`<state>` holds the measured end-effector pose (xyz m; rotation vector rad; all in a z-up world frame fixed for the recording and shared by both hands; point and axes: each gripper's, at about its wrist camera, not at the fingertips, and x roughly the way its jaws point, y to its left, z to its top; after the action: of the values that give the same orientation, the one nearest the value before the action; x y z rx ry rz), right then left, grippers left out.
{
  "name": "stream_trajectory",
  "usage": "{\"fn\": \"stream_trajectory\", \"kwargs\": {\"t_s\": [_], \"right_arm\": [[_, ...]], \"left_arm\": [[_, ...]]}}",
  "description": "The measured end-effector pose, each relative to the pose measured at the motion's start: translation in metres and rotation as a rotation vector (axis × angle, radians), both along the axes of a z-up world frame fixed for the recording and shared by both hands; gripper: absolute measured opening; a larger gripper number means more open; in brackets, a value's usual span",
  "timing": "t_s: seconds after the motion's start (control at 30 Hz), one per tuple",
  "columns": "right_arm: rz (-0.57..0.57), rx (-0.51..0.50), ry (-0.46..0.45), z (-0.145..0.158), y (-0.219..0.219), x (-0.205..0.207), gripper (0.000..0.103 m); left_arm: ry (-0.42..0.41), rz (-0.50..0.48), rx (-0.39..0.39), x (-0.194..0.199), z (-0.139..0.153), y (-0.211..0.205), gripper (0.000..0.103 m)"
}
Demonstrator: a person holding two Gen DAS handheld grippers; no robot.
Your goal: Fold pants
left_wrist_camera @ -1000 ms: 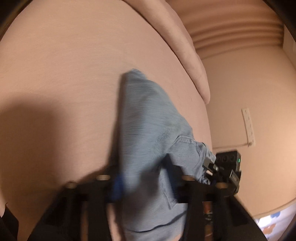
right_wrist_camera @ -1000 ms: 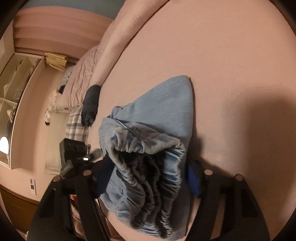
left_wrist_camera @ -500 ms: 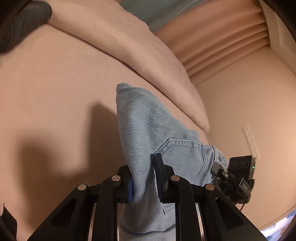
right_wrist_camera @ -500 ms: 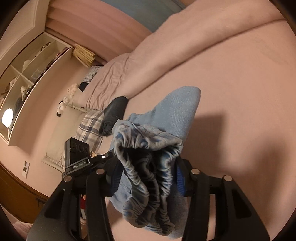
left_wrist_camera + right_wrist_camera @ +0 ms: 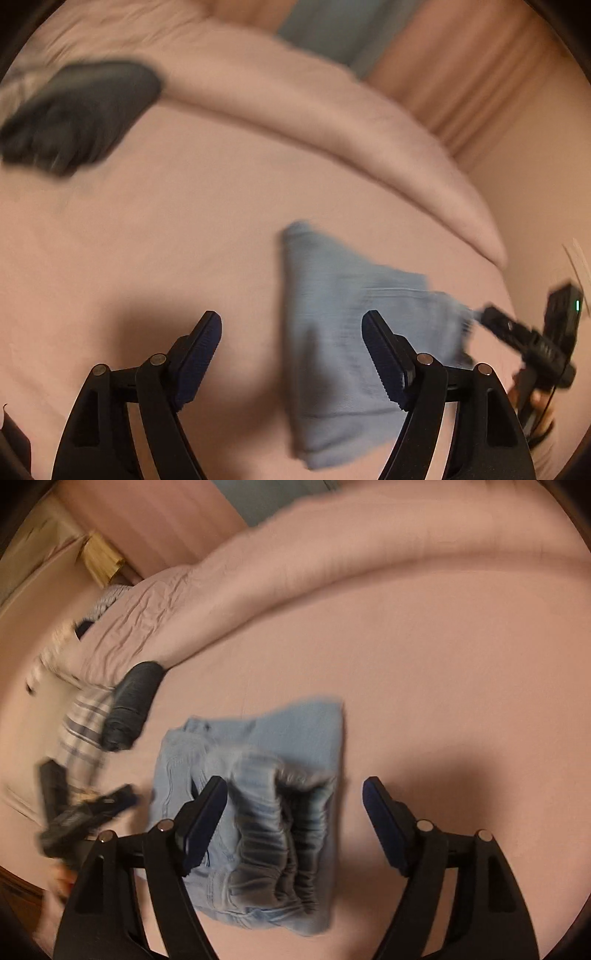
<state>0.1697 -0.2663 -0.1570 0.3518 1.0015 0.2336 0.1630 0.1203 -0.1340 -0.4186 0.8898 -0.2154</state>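
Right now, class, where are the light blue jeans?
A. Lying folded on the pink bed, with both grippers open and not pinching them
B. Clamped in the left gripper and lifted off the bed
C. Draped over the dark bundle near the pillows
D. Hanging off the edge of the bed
A: the jeans lie folded on the bed, and the left gripper and right gripper stand open, pinching nothing.

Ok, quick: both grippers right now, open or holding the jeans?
Left gripper: open, jaws just opened, gripping nothing; the folded jeans lie on the bed.
Right gripper: open, jaws just opened, jeans released.
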Motion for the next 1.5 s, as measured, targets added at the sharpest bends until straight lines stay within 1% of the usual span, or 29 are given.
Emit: {"fn": "stream_trajectory", "kwargs": {"t_s": [0.03, 0.07, 0.1, 0.13, 0.17, 0.2, 0.3, 0.33, 0.37, 0.4, 0.47, 0.53, 0.67, 0.73, 0.8, 0.83, 0.93, 1.0, 1.07, 1.17, 1.5], "right_arm": [[0.020, -0.012, -0.042, 0.012, 0.004, 0.001, 0.074], [0.062, 0.014, -0.084, 0.025, 0.012, -0.002, 0.073], [0.085, 0.024, -0.097, 0.029, 0.015, 0.000, 0.069], [0.111, 0.010, -0.104, 0.033, 0.024, -0.002, 0.063], [0.139, -0.025, -0.096, 0.034, 0.037, -0.003, 0.056], [0.154, -0.057, -0.086, 0.031, 0.043, -0.006, 0.055], [0.192, -0.242, -0.047, 0.009, 0.060, -0.016, 0.050], [0.200, -0.279, -0.002, -0.007, 0.062, -0.016, 0.050], [0.202, -0.299, 0.029, -0.021, 0.062, -0.016, 0.050], [0.221, -0.347, 0.020, -0.034, 0.065, -0.018, 0.051], [0.252, -0.421, -0.048, -0.039, 0.069, -0.025, 0.052], [0.254, -0.432, -0.046, -0.037, 0.070, -0.023, 0.052], [0.232, -0.400, -0.014, -0.030, 0.065, -0.014, 0.052], [0.225, -0.389, -0.004, -0.025, 0.073, -0.019, 0.052], [0.207, -0.362, 0.012, -0.024, 0.072, -0.013, 0.052], [0.204, -0.357, 0.013, -0.025, 0.075, -0.023, 0.052], [0.195, -0.353, 0.023, -0.027, 0.074, -0.025, 0.052], [0.195, -0.357, 0.035, -0.027, 0.076, -0.025, 0.054], [0.185, -0.335, 0.053, -0.027, 0.076, -0.022, 0.057], [0.152, -0.309, 0.075, -0.027, 0.074, -0.019, 0.057], [0.148, -0.312, 0.086, -0.027, 0.076, -0.021, 0.057]], "left_arm": [[-0.025, -0.030, 0.025, -0.003, 0.007, -0.011, 0.078], [-0.045, -0.071, 0.067, -0.007, 0.011, -0.026, 0.078], [-0.051, -0.104, 0.111, -0.007, 0.012, -0.040, 0.078], [-0.045, -0.135, 0.158, -0.007, 0.009, -0.057, 0.078], [-0.033, -0.153, 0.192, -0.005, 0.005, -0.070, 0.079], [-0.015, -0.164, 0.221, -0.004, -0.002, -0.078, 0.080], [0.111, -0.165, 0.306, 0.007, -0.043, -0.094, 0.084], [0.102, -0.163, 0.344, 0.007, -0.055, -0.098, 0.086], [0.058, -0.156, 0.370, 0.007, -0.058, -0.101, 0.091], [0.039, -0.148, 0.382, 0.006, -0.059, -0.102, 0.092], [0.054, -0.132, 0.360, 0.010, -0.059, -0.099, 0.093], [0.068, -0.136, 0.364, 0.014, -0.059, -0.099, 0.093], [0.102, -0.136, 0.379, 0.017, -0.055, -0.099, 0.093], [0.115, -0.139, 0.386, 0.019, -0.053, -0.101, 0.093], [0.123, -0.138, 0.386, 0.018, -0.052, -0.103, 0.093], [0.129, -0.137, 0.384, 0.019, -0.054, -0.107, 0.093], [0.145, -0.139, 0.390, 0.019, -0.053, -0.109, 0.093], [0.159, -0.141, 0.389, 0.018, -0.051, -0.111, 0.093], [0.176, -0.142, 0.389, 0.020, -0.052, -0.110, 0.093], [0.190, -0.141, 0.390, 0.022, -0.053, -0.109, 0.094], [0.202, -0.139, 0.389, 0.023, -0.054, -0.106, 0.094]]}}
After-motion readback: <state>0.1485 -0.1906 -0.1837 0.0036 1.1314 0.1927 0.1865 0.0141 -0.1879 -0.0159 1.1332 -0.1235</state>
